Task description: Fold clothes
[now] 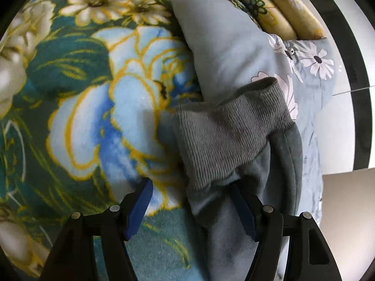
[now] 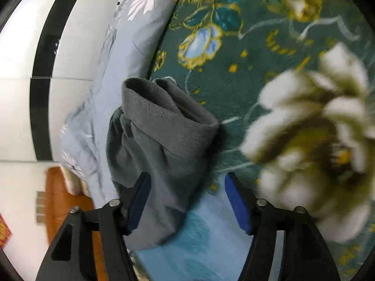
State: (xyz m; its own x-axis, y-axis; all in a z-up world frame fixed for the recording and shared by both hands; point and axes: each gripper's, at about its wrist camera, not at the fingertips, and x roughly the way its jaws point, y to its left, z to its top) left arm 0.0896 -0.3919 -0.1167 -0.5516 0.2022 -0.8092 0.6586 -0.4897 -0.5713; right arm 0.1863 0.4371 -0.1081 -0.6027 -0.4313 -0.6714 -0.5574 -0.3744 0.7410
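A teal floral blanket (image 1: pixel 77 98) covers the bed and fills most of both views; at its edge lies a pale blue daisy-print sheet (image 1: pixel 311 70), with white floor beyond. On the blanket, near that edge, lies the task's thing: a grey sweatshirt (image 1: pixel 234 210), its pale fleecy inner side showing in part.

From the left wrist view, a sleeve runs from near to far, its long axis roughly in line with the left tongs (image 1: pixel 191 207). Its ribbed cuff (image 1: pixel 229 126) sits just ahead of the tips, bent over to the right. The left tongs stand wide open; the right-hand pad (image 1: pixel 242 213) touches or lies under the cloth, while the left-hand pad is clear over bare blanket. The sleeve thus lies to the right of their centre line.

From the right wrist view, a ribbed cuff (image 2: pixel 164 117) again lies ahead, with the cloth offset left of centre. The right tongs (image 2: pixel 187 201) are also wide open, holding nothing, the left pad (image 2: pixel 138 203) over the cloth.

Whether both views show the same cuff I cannot tell, so neither hand is clearly nearer. Judging by the offsets, each hand needs a small sideways shift before closing.
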